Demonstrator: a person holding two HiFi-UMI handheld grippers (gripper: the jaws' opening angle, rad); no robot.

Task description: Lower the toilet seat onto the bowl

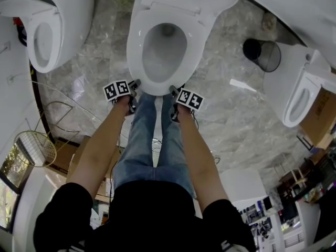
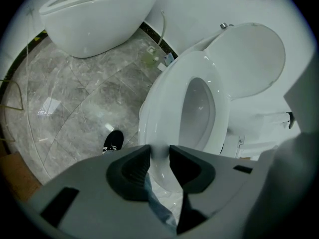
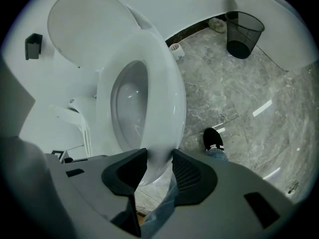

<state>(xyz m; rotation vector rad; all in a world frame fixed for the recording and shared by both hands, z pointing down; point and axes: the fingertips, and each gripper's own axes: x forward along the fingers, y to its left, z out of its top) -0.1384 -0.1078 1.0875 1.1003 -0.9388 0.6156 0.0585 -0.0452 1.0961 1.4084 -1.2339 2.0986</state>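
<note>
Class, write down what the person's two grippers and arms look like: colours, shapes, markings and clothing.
The left gripper and right gripper each have a pale grey body with two dark, wedge-shaped pads. Each carries a cube of black-and-white square markers. The person wears black short sleeves and blue jeans.
</note>
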